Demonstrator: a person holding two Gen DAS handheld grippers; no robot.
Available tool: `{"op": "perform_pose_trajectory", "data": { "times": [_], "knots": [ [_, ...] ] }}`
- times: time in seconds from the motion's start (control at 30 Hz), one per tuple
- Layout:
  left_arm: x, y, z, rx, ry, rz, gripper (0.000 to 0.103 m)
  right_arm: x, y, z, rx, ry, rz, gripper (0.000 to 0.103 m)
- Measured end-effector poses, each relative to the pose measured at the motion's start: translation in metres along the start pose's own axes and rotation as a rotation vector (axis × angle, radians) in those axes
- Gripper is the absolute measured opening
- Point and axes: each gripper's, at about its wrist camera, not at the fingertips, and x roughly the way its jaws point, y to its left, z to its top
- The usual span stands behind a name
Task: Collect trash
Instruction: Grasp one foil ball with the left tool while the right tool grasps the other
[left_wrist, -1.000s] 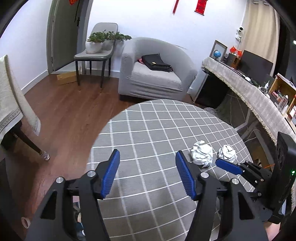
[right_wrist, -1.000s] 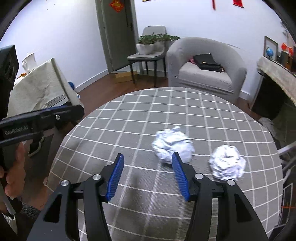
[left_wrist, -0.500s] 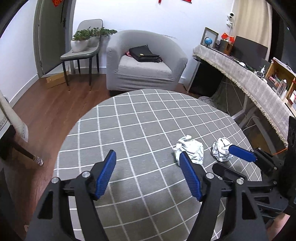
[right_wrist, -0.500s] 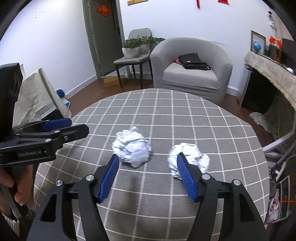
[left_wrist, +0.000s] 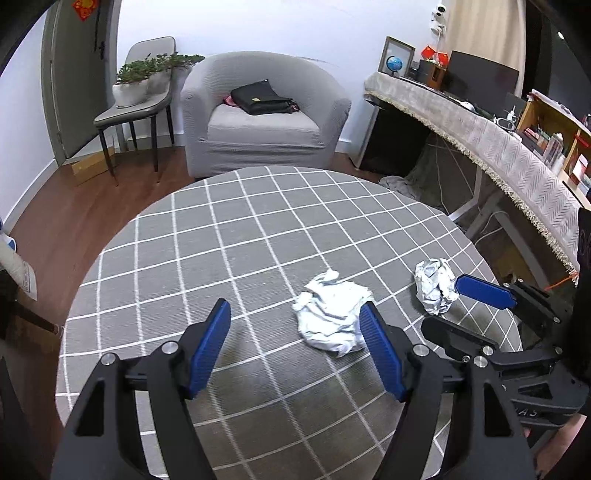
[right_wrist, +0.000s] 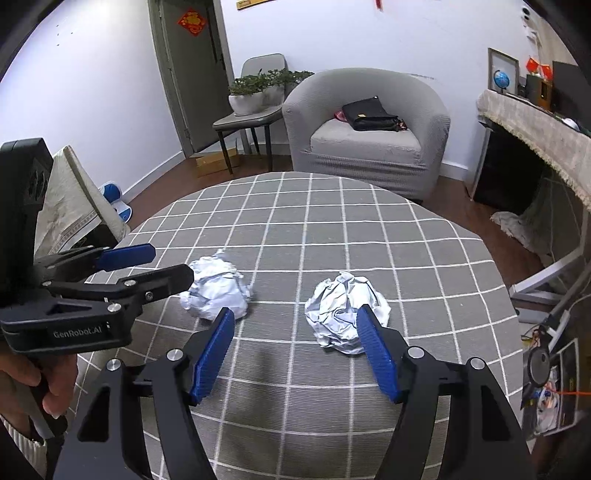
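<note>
Two crumpled white paper balls lie on the round grey checked table (left_wrist: 229, 236). In the left wrist view the left ball (left_wrist: 330, 319) sits just ahead of my open left gripper (left_wrist: 295, 321), near its right finger; the right ball (left_wrist: 434, 286) lies beside my right gripper's fingers (left_wrist: 484, 291). In the right wrist view the right ball (right_wrist: 345, 308) lies just ahead of my open right gripper (right_wrist: 295, 325), by its right finger. The left ball (right_wrist: 218, 291) is next to my left gripper (right_wrist: 147, 264). Both grippers are empty.
A grey armchair (left_wrist: 258, 122) with a black bag (left_wrist: 262, 98) stands beyond the table. A chair with potted plants (left_wrist: 144, 92) is at the back left. A cloth-covered desk (left_wrist: 491, 140) runs along the right. Wooden floor surrounds the table.
Both grippers have moved forward and to the right over the table. The paper balls now lie closer to the fingers. Both stay open.
</note>
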Motion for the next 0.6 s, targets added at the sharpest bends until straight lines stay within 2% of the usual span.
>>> {"op": "perform_pose_trajectory", "data": {
  "times": [0.23, 0.37, 0.47, 0.6],
  "knots": [
    [0.018, -0.015, 0.002, 0.023, 0.024, 0.001, 0.074, 0.001, -0.014, -0.001, 0.021, 0.004, -0.013, 0.069],
    [0.03, -0.02, 0.003, 0.033, 0.046, 0.008, 0.068, 0.003, -0.025, 0.001, 0.04, 0.006, -0.025, 0.069],
    [0.034, -0.022, 0.003, 0.037, 0.047, 0.007, 0.06, 0.004, -0.033, 0.003, 0.059, 0.007, -0.03, 0.069],
    [0.037, -0.024, 0.003, 0.051, 0.035, 0.01, 0.057, 0.007, -0.04, 0.004, 0.075, 0.01, -0.039, 0.069]
  ]
}}
